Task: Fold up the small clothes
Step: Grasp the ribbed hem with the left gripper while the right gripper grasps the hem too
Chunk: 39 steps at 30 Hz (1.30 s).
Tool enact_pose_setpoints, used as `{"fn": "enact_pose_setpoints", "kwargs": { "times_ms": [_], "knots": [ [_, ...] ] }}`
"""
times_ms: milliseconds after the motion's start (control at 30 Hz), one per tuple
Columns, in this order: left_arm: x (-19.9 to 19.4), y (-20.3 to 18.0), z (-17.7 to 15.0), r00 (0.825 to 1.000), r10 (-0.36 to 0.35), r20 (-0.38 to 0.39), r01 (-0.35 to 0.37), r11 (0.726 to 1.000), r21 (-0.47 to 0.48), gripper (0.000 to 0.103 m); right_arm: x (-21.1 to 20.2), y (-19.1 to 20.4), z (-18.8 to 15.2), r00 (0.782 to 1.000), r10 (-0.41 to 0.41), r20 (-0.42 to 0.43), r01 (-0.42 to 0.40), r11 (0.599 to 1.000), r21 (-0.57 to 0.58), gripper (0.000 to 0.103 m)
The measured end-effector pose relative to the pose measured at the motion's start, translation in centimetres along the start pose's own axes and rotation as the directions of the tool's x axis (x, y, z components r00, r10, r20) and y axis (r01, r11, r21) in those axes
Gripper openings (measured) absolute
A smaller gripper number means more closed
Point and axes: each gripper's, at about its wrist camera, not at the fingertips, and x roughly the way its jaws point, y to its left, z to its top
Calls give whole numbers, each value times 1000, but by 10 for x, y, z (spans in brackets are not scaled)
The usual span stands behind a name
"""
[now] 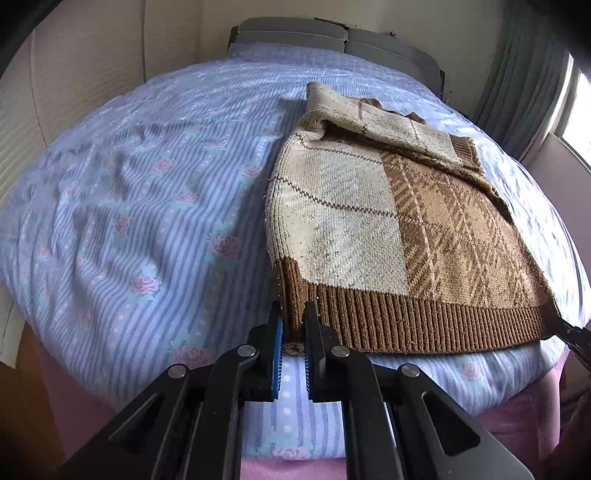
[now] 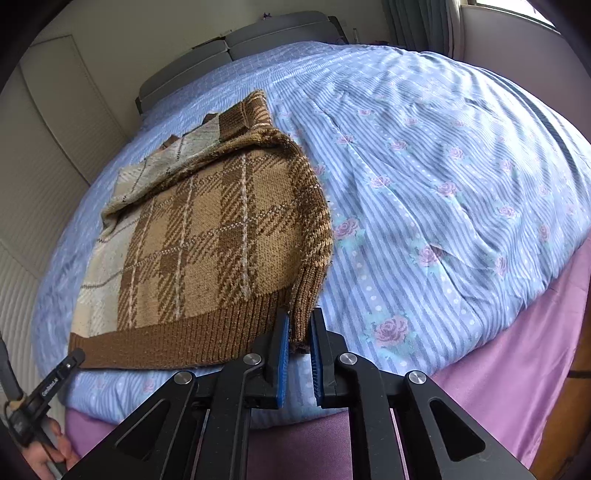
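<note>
- The left gripper (image 1: 293,332) has its jaws nearly closed on the near left corner of the sweater's (image 1: 388,229) ribbed hem (image 1: 406,317); the blue pads (image 1: 277,354) press the knit from either side, with only the thickness of the cloth between them.
- The right gripper (image 2: 300,332) does the same at the near right corner, its jaws pinched on the hem where the side edge turns under.
- Each gripper's tip also shows at the edge of the other's view, at opposite ends of the hem, so the two stand well apart across the garment's width.
- The sweater, cream and brown plaid, lies flat on the bed (image 1: 129,203), hem toward the person and the collar end away. Its long axis runs straight ahead of both jaws, toward the headboard (image 1: 332,35).
- At the far end a sleeve (image 1: 380,118) is already laid back across the body, so the side folds seem done.
- Judged from this, the coming move is carrying the hem forward over the body to halve the length; both hands would need to travel together, or the fold line will skew.
- Neither arm is nearer; each holds its own corner.
- No containers are in view; the striped rose-print cover (image 2: 443,184) holds only the sweater.
</note>
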Motion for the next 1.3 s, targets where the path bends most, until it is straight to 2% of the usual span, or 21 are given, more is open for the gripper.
{"fn": "enact_pose_setpoints", "kwargs": {
  "times_ms": [133, 267, 433, 600, 800, 900, 1100, 1300],
  "knots": [
    [-20, 2, 17, 999, -18, 49, 19, 999, -27, 11, -20, 3, 8, 994, 76, 77, -76, 997, 3, 11],
    [-44, -1, 45, 991, -55, 123, 60, 997, -44, 11, -46, 7, 29, 979, 122, 164, -124, 992, -3, 11],
    [-65, -9, 95, 968, -88, 233, 102, 994, -45, 11, -71, 17, 70, 947, 168, 275, -170, 985, -14, 10],
    [-62, -16, 155, 947, -99, 307, 122, 991, -56, 11, -72, 33, 122, 913, 178, 366, -180, 983, -31, 10],
    [-31, -23, 224, 930, -63, 361, 102, 991, -89, 11, -43, 52, 184, 889, 136, 437, -139, 990, -27, 10],
    [-3, -25, 253, 933, -54, 355, 96, 990, -103, 11, -20, 58, 215, 885, 107, 453, -108, 994, -23, 10],
    [62, -36, 300, 944, -33, 328, 73, 991, -110, 11, 40, 61, 266, 899, 58, 435, -60, 998, -9, 10],
    [126, -38, 327, 962, -14, 272, 49, 991, -123, 12, 100, 63, 300, 920, 24, 391, -23, 1000, -7, 10]
  ]
}}
